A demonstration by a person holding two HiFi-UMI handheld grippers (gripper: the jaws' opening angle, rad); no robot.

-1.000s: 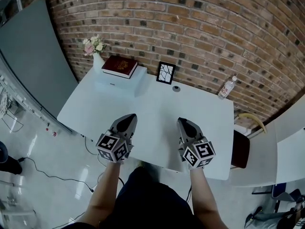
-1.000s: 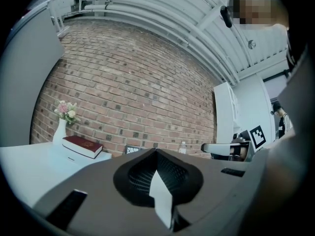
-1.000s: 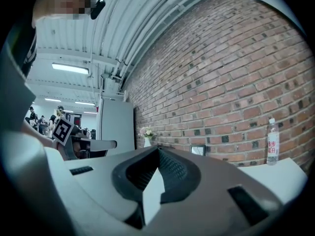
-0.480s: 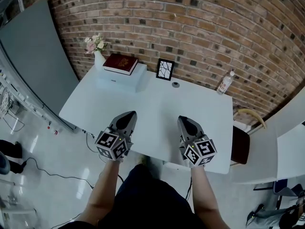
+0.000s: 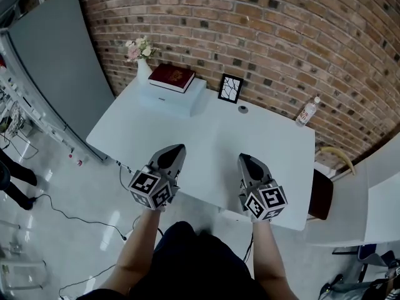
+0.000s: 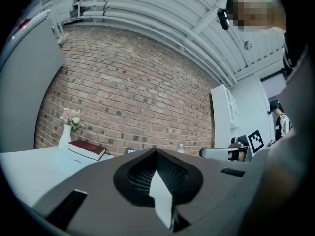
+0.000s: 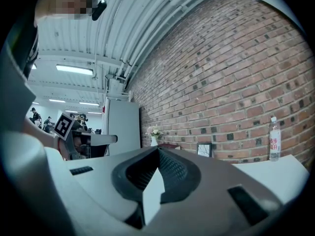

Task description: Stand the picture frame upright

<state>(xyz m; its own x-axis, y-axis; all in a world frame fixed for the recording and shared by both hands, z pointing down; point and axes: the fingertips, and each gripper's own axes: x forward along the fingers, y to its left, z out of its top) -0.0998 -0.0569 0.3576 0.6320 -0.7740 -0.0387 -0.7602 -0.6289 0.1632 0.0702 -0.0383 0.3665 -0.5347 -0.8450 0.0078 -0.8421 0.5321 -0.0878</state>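
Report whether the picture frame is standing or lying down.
Standing: the picture frame rises on its edge near the brick wall, face showing.

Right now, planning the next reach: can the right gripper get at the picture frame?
Probably yes: only open tabletop lies between the right gripper and the picture frame standing by the wall.

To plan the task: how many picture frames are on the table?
1. The picture frame stands at the far edge of the table, right of the red book. None looks hidden.

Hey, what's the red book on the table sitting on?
The red book lies on a flat white box, which rests on the table. Anything inside that box is covered.
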